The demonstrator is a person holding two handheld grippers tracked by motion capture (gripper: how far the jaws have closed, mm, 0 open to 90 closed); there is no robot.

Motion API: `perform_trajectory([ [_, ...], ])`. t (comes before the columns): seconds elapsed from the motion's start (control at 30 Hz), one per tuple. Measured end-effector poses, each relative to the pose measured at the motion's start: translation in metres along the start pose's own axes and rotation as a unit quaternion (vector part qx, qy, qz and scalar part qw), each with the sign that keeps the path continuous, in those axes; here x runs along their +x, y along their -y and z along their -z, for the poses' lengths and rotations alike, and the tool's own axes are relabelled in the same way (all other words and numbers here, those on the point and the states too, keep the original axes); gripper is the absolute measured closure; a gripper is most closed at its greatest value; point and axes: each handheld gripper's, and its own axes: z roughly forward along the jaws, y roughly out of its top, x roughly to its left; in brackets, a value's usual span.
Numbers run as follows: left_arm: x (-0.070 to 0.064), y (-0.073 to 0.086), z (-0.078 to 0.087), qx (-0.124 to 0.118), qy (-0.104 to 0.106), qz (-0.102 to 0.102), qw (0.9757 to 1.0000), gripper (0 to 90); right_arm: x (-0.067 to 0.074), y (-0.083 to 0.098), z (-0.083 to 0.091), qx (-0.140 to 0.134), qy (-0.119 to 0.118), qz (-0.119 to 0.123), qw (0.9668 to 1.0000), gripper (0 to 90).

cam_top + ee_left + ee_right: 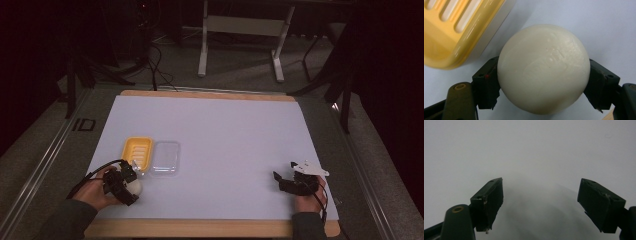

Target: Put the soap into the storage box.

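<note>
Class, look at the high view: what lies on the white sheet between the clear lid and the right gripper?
Nothing: between the clear lid and the right gripper, the white sheet is bare.

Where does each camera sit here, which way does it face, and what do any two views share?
High view: above the person's side, facing forward and down at the white mat; both hands and tools show.
Left gripper view: rides the left tool, facing along its jaws, shut on the white ball.
Right gripper view: rides the right tool, jaws apart over bare mat.
Shared: ball and yellow tray appear in high and left views.
</note>
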Motion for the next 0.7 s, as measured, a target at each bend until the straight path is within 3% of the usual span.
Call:
perform_trajectory([
  [0.7,0.010,0.017,0.013,-0.015,0.002,0.019,0.9997,24.6,0.000,0.000,0.000,0.000,0.002,0.003,1.0000,20.3],
])
